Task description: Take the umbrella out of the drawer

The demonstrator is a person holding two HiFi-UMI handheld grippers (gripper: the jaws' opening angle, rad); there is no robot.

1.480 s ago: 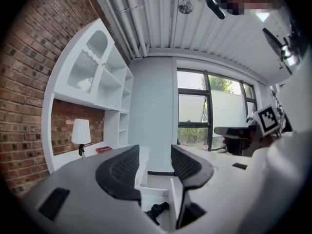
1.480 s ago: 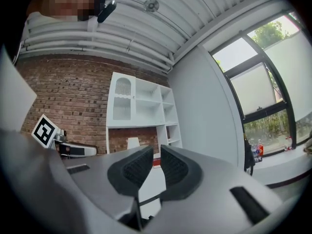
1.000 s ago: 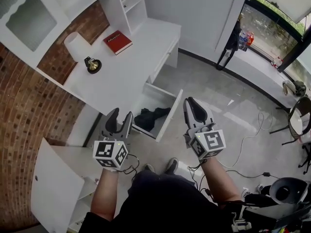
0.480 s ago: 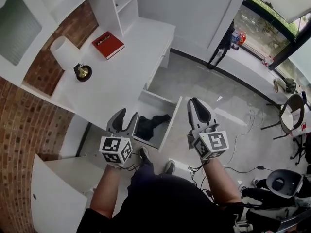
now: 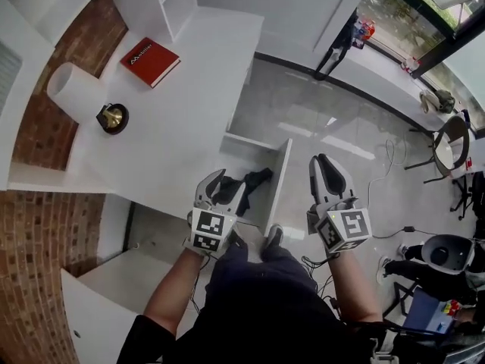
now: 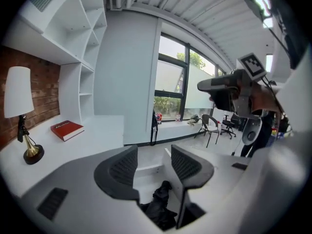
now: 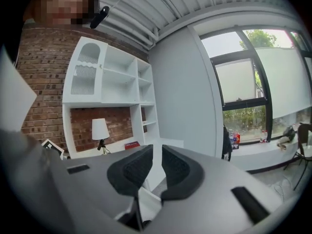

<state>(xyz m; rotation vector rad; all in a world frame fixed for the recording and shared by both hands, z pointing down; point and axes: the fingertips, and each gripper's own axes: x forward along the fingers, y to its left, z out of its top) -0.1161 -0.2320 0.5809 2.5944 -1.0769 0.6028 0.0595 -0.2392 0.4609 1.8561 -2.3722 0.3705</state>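
Note:
The white drawer (image 5: 277,182) under the desk stands pulled out. A crumpled black umbrella (image 5: 251,180) lies inside it. My left gripper (image 5: 228,182) hangs over the drawer's near end, jaws open and pointing down at the umbrella (image 6: 160,204); nothing is between the left gripper's (image 6: 153,156) pads. My right gripper (image 5: 324,162) is to the right of the drawer's front panel, over the floor. The right gripper (image 7: 156,152) has only a narrow gap between its jaws and holds nothing. It also shows as the right gripper (image 6: 228,87) in the left gripper view.
On the white desk (image 5: 193,112) lie a red book (image 5: 149,61) and a white lamp (image 5: 73,91) on a brass base (image 5: 112,117). A cabinet door (image 5: 89,309) hangs open at lower left. My shoes (image 5: 272,237) stand beside the drawer. Chairs (image 5: 450,147) and cables are at the right.
Both grippers have moved toward the drawer and sunk. The left one now hangs over the umbrella instead of beside the drawer. Neither jaw gap has visibly changed.

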